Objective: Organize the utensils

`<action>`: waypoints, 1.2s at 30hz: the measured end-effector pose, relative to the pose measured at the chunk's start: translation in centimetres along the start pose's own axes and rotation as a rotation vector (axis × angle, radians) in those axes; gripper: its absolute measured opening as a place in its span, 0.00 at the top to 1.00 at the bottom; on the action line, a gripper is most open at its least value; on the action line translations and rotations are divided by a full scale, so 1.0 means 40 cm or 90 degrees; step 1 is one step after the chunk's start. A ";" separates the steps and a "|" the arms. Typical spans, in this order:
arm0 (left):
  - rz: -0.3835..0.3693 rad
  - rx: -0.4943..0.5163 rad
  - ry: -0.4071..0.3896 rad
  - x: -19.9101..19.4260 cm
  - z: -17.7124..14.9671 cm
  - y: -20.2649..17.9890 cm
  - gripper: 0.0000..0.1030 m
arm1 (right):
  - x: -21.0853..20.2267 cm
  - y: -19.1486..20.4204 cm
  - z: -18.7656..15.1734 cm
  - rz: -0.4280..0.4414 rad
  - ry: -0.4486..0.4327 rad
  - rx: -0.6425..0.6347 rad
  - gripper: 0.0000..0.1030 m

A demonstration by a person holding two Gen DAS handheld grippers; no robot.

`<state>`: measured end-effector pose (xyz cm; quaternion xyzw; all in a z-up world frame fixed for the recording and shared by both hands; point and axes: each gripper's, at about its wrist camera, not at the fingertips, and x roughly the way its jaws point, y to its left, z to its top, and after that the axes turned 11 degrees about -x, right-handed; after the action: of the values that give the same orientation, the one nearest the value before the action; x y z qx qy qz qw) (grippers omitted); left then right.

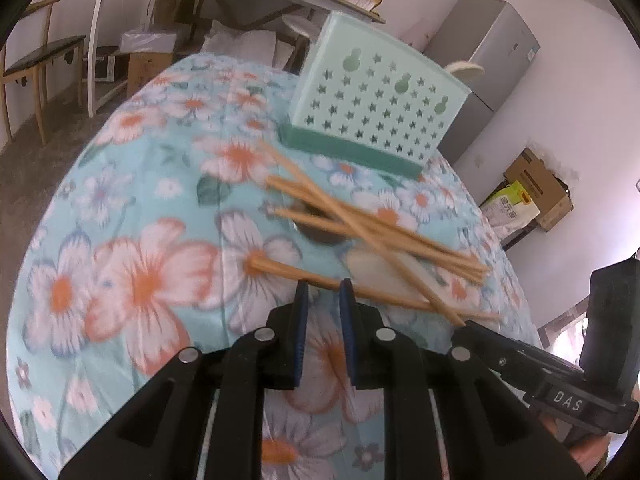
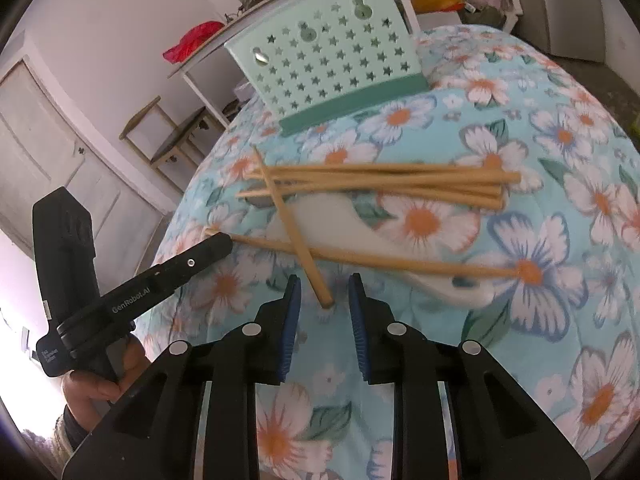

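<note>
Black two-finger tongs with blue ribbed pads, the left gripper (image 1: 323, 286), fill the 6 o'clock sector of the left wrist view. Its jaws stand slightly apart with nothing between them; the tips sit just short of one long tan wooden chopstick (image 1: 360, 289) lying crosswise at centre. Beyond it, toward 1 o'clock, a loose pile of tan wooden chopsticks (image 1: 372, 224) lies fanned and crossed on the light-blue floral tablecloth (image 1: 140, 280). A white ceramic spoon (image 1: 374, 268) lies partly under the pile; a dark rounded object beneath it cannot be identified. At 12 o'clock stands a mint-green plastic utensil holder with star-shaped perforations and a darker green base (image 1: 380, 100), upright and well apart from the pile. Its contents cannot be seen. Open cloth extends from 7 to 10 o'clock; the table edge curves away at 9 and at 3 o'clock. The right gripper (image 1: 520, 354) enters at 4 o'clock.

Right wrist view: the right gripper (image 2: 323, 286) occupies 6 o'clock, jaws parted, gripping nothing. One chopstick's thick end (image 2: 325, 300) lies between the two tips without touching either pad. The pile spreads from centre to 2 o'clock, the spoon beneath it. The holder sits at 12 o'clock. Free cloth lies from 3 to 5 o'clock. The left gripper (image 2: 216, 246) reaches in from 9 o'clock, its tip beside the long chopstick's end.
</note>
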<state>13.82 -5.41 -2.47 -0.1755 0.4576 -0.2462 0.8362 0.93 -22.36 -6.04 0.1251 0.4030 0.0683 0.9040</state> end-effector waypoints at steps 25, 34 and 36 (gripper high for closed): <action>-0.088 -0.011 0.033 0.035 0.073 -0.009 0.85 | 0.059 -0.084 0.096 -0.036 -0.007 0.063 0.79; -0.122 -0.118 0.122 0.087 0.044 0.029 0.85 | -0.041 -0.101 0.074 -0.044 -0.028 0.038 0.66; -0.140 -0.160 0.135 0.101 0.055 0.045 0.85 | -0.062 -0.097 0.062 -0.038 -0.036 0.029 0.66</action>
<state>18.01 -6.09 -4.98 -0.3005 0.5485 -0.2943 0.7226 1.22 -27.08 -3.79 0.1354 0.3822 0.0281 0.9137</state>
